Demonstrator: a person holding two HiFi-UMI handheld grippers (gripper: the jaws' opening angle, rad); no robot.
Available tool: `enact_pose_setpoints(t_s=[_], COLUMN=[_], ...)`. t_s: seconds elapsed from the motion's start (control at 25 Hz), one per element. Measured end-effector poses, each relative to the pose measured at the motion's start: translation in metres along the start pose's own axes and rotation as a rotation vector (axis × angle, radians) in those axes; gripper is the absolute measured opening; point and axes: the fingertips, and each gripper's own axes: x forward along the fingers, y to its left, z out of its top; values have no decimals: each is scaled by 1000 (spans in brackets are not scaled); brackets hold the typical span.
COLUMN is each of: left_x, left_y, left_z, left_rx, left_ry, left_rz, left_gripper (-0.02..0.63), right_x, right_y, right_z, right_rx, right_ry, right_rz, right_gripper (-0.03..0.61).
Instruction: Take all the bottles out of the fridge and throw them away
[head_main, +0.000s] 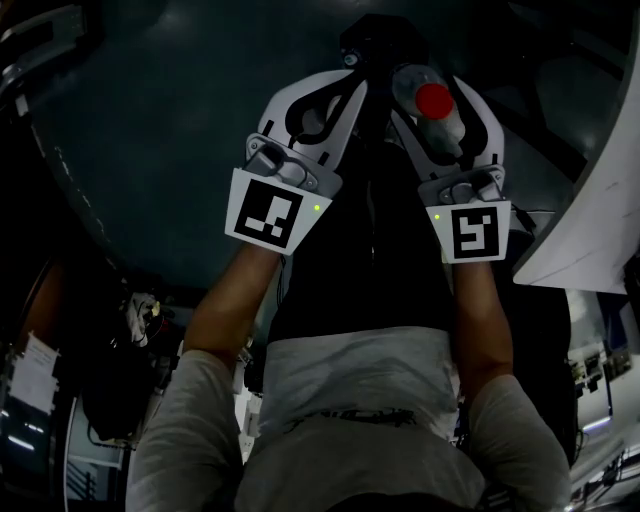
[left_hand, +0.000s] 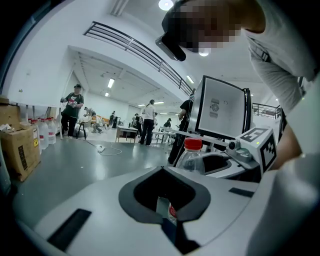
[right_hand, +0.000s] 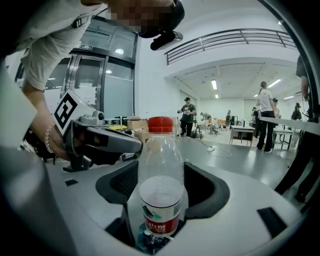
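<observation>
While the right gripper clamps the bottle lengthwise, its cap points outward.

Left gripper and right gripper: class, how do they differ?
The right gripper clamps a clear, red-capped bottle in its tongs; the left gripper has its tongs meeting at the tips, with only an unidentifiable white-and-red scrap in their gap. In the head view the left gripper's marker cube looks tilted, the right gripper's squarer. Both are white, side by side.
</observation>
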Motion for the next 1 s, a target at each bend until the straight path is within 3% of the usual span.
enact_pose_setpoints(t_s=[0.72, 1.0], left_x=[31, 32], left_y=[24, 21], left_z=[-120, -120], left_rx=[3, 3], left_ry=[16, 23], left_rz=[19, 24], left_gripper=[12, 12], right_x=[34, 33], right_y=[4, -3], right_z=[-122, -123], right_rx=[-4, 13], right_ry=[19, 15], right_rz=[22, 6], right_gripper=[298, 299])
